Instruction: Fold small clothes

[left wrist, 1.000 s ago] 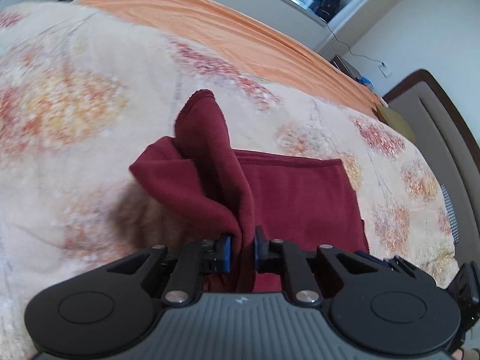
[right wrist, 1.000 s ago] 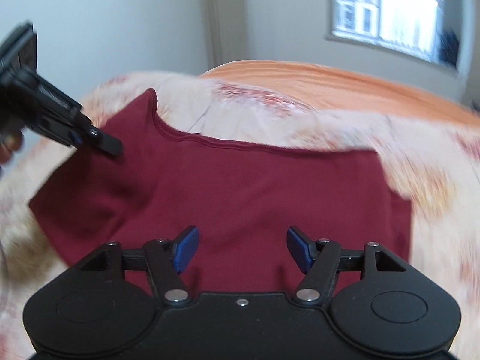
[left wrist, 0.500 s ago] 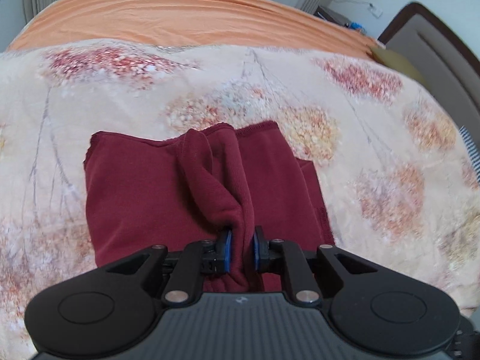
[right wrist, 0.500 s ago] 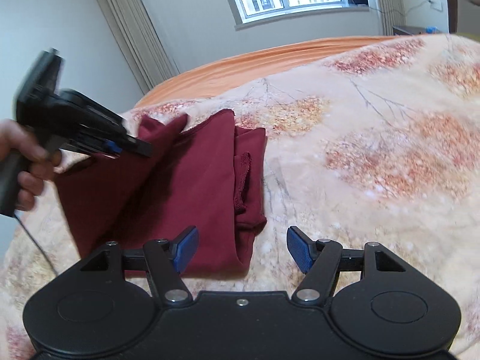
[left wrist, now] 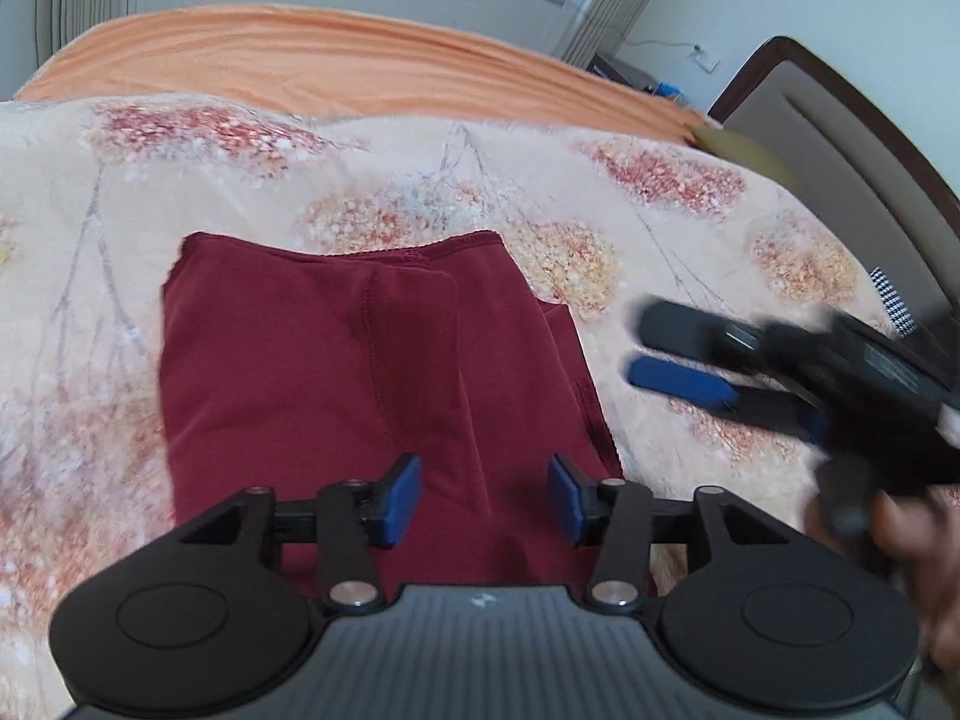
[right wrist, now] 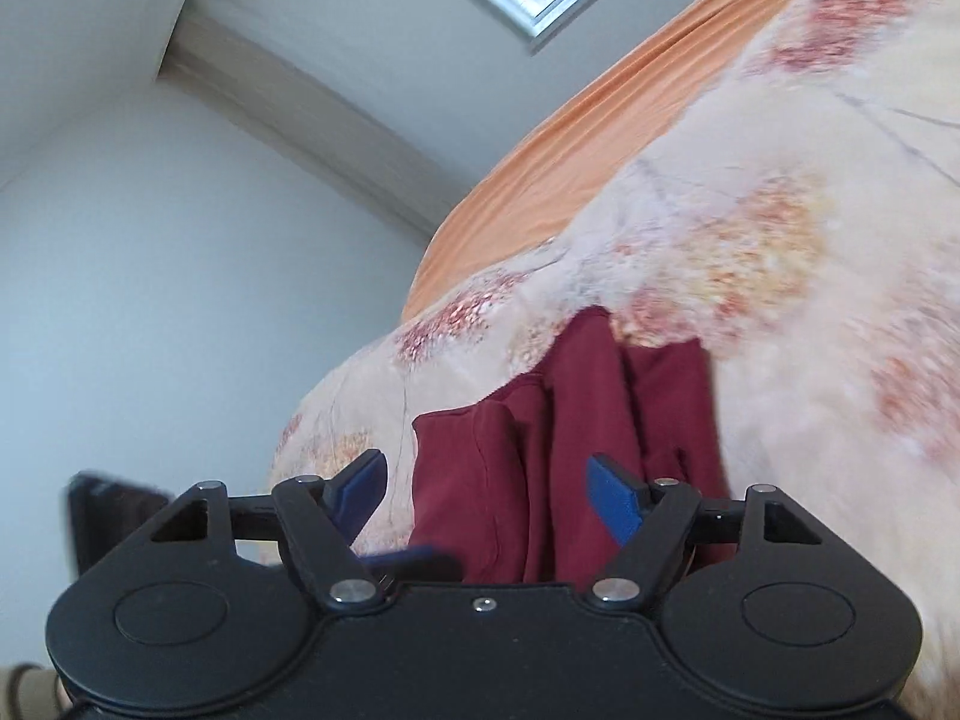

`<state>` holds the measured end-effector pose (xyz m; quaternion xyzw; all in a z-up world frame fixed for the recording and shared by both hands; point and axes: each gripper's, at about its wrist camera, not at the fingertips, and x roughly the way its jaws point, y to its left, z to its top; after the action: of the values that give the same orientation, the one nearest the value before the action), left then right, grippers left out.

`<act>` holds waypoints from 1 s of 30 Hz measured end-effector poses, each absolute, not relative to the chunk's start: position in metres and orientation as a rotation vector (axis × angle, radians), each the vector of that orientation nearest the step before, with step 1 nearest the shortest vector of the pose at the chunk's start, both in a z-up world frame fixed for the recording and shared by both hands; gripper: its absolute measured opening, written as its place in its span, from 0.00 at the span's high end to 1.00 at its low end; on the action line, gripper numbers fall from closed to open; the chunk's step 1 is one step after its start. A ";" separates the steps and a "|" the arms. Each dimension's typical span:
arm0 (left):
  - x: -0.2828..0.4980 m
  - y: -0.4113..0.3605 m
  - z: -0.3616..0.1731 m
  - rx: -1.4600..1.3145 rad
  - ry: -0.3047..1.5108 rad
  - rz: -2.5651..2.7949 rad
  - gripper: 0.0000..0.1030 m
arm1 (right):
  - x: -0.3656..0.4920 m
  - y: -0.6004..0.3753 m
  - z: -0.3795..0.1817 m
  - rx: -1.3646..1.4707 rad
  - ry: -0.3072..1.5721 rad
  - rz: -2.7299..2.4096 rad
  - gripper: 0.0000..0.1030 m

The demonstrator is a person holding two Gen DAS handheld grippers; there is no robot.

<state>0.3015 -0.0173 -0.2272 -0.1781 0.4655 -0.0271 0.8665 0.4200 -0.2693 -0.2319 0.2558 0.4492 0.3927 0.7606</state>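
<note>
- One maroon garment (left wrist: pixel 336 396) lies on the floral blanket (left wrist: pixel 108 228), near the middle of the bed, directly ahead of my left gripper (left wrist: pixel 483 501).
- Fold status: the cloth sits in a compact, roughly rectangular stack with several layers overlapping; a stitched seam runs down the top panel. My judgement: the side folds are done.
- Left to do, as I judge it: the right edge looks uneven, with a lower layer poking out, so one more fold or a tidy-up seems likely.
- Left gripper: jaws have just been opening; they now stand about half apart. No cloth is pinched; the garment lies flat beneath and beyond the blue pads (left wrist: pixel 401 498).
- Right gripper (left wrist: pixel 666 345): jaws have just been opening further; wide apart, nothing between them. It hovers over bare blanket just right of the garment, blurred.
- Count: garments, one; grippers, two; blue pads visible on the left gripper, two.
- Orange sheet (left wrist: pixel 312 66) beyond the blanket; headboard (left wrist: pixel 840 138) at right.
</note>
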 end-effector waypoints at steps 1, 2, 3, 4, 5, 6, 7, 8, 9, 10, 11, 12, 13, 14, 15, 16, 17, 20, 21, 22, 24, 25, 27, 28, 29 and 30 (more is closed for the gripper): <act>0.290 -0.018 -0.226 -0.354 0.972 -0.055 0.46 | 0.428 -0.256 -0.235 0.526 0.990 0.879 0.26; 0.280 -0.019 -0.228 -0.323 0.974 -0.058 0.46 | 0.434 -0.245 -0.239 0.502 1.003 0.902 0.27; 0.269 -0.022 -0.230 -0.279 0.977 -0.064 0.46 | 0.439 -0.234 -0.243 0.480 1.013 0.919 0.29; 0.260 -0.026 -0.233 -0.236 0.980 -0.073 0.44 | 0.442 -0.223 -0.247 0.447 1.026 0.932 0.30; 0.251 -0.032 -0.236 -0.185 0.981 -0.085 0.43 | 0.445 -0.213 -0.252 0.416 1.038 0.939 0.31; 0.243 -0.037 -0.239 -0.138 0.978 -0.103 0.43 | 0.447 -0.204 -0.256 0.387 1.046 0.942 0.33; 0.236 -0.042 -0.242 -0.092 0.968 -0.122 0.41 | 0.450 -0.197 -0.260 0.365 1.054 0.946 0.34; 0.231 -0.047 -0.245 -0.046 0.957 -0.135 0.36 | 0.453 -0.190 -0.266 0.351 1.067 0.948 0.34; 0.226 -0.052 -0.248 0.001 0.945 -0.147 0.35 | 0.455 -0.185 -0.270 0.337 1.077 0.945 0.35; 0.223 -0.058 -0.251 0.047 0.932 -0.162 0.32 | 0.457 -0.182 -0.273 0.328 1.087 0.944 0.35; 0.221 -0.063 -0.255 0.090 0.923 -0.174 0.31 | 0.459 -0.179 -0.278 0.330 1.100 0.943 0.35; 0.219 -0.068 -0.258 0.144 0.913 -0.181 0.31 | 0.461 -0.177 -0.281 0.334 1.112 0.943 0.35; 0.218 -0.072 -0.261 0.195 0.902 -0.186 0.31 | 0.462 -0.175 -0.284 0.340 1.122 0.943 0.35; 0.218 -0.076 -0.264 0.242 0.891 -0.194 0.31 | 0.463 -0.174 -0.285 0.342 1.129 0.944 0.35; 0.218 -0.080 -0.267 0.295 0.879 -0.200 0.31 | 0.464 -0.172 -0.286 0.341 1.131 0.947 0.35; 0.218 -0.083 -0.270 0.338 0.872 -0.209 0.31 | 0.465 -0.170 -0.286 0.336 1.133 0.947 0.35; 0.219 -0.084 -0.272 0.370 0.862 -0.222 0.31 | 0.465 -0.168 -0.287 0.333 1.138 0.945 0.35; 0.220 -0.085 -0.270 0.397 0.846 -0.242 0.48 | 0.465 -0.164 -0.287 0.320 1.141 0.946 0.41; 0.222 -0.082 -0.267 0.378 0.848 -0.245 0.54 | 0.465 -0.162 -0.287 0.310 1.143 0.948 0.54; 0.222 -0.080 -0.264 0.356 0.847 -0.240 0.64 | 0.466 -0.161 -0.288 0.300 1.147 0.946 0.74; 0.225 -0.075 -0.258 0.322 0.839 -0.235 0.82 | 0.467 -0.162 -0.288 0.307 1.152 0.947 0.87; 0.226 -0.074 -0.254 0.307 0.834 -0.231 0.86 | 0.467 -0.163 -0.286 0.320 1.150 0.956 0.88; 0.228 -0.075 -0.248 0.263 0.822 -0.231 0.88 | 0.468 -0.165 -0.281 0.340 1.150 0.970 0.89; 0.230 -0.075 -0.243 0.234 0.814 -0.232 0.88 | 0.469 -0.167 -0.277 0.352 1.151 0.975 0.89; 0.233 -0.073 -0.238 0.205 0.804 -0.233 0.88 | 0.470 -0.170 -0.273 0.362 1.147 0.983 0.89; 0.233 -0.075 -0.231 0.172 0.789 -0.236 0.88 | 0.472 -0.174 -0.266 0.374 1.136 0.990 0.89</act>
<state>0.2333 -0.0750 -0.2312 0.0837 0.3828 -0.1146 0.9129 0.4716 -0.1744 -0.2661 0.1689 0.5125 0.4469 0.7136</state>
